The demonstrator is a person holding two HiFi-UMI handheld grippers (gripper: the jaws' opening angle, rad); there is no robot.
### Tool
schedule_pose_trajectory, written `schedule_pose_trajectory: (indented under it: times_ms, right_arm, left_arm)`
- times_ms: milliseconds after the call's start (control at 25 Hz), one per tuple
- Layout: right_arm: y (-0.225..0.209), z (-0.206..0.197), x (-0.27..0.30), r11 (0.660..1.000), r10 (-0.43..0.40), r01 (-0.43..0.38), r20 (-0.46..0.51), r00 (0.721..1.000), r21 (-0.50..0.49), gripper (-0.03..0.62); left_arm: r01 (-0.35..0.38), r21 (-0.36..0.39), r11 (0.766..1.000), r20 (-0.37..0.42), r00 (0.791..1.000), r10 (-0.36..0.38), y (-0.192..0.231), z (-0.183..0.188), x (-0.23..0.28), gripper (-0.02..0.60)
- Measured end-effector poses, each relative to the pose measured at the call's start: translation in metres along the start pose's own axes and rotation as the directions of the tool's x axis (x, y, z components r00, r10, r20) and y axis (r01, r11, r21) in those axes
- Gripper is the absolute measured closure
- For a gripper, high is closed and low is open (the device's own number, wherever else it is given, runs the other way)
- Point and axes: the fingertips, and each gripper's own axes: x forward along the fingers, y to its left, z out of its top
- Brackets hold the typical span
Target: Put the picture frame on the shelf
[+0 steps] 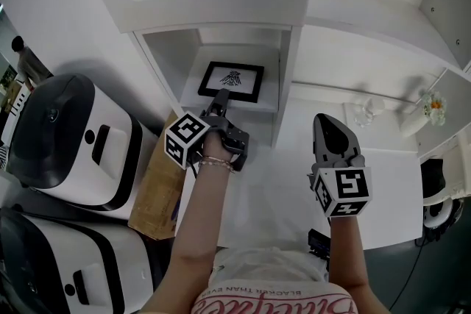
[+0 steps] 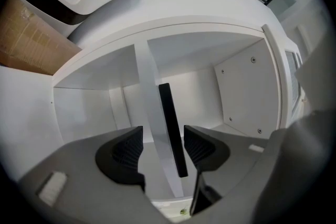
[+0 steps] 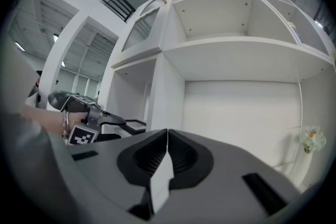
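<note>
The left gripper [image 2: 163,145] has its jaws wide apart. The black picture frame [image 2: 172,128] sits between them inside the white shelf [image 1: 271,98] compartment, and no pad presses on it. To its right, the right gripper [image 3: 167,137] is fully closed and empty.

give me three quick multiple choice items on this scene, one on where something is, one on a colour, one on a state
1. Where is the picture frame? A on the floor; B on the shelf; C on a chair.
2. What colour is its border? A black; B red; C white.
3. How do the jaws of the left gripper stand? A shut and empty; B clamped on a cup; C apart, either side of the frame's edge.

Answers:
1 B, the head view shows it resting on the white shelf.
2 A, a black border rings a white picture.
3 C, the left gripper view shows gaps on both sides of the frame.
</note>
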Motion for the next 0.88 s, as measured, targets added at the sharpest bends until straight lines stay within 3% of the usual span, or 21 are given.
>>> schedule_pose_trajectory:
  times_ms: [280, 560, 720, 880]
  right_arm:
    - [0.004, 0.012, -0.005, 1.000, 0.002, -0.002, 0.005, 1.000, 0.006, 0.585]
    - [0.041, 0.034, -0.019, 1.000, -0.007, 0.007, 0.033, 0.999, 0.004, 0.585]
    - [0.052, 0.049, -0.025, 1.000, -0.014, 0.014, 0.044, 0.999, -0.007, 0.586]
    - [0.060, 0.062, -0.029, 0.999, -0.032, 0.033, 0.054, 0.998, -0.020, 0.586]
  left_arm:
    - [-0.008, 0.066, 0.998, -0.031, 0.999, 0.010, -0.014, -0.004, -0.011, 0.331]
    - [0.034, 0.164, 0.986, -0.067, 0.997, -0.023, -0.027, 0.017, -0.048, 0.328]
    - [0.062, 0.270, 0.961, -0.093, 0.995, -0.038, -0.042, 0.021, -0.059, 0.328]
    - [0.099, 0.384, 0.918, -0.105, 0.992, -0.063, -0.060, 0.028, -0.070, 0.330]
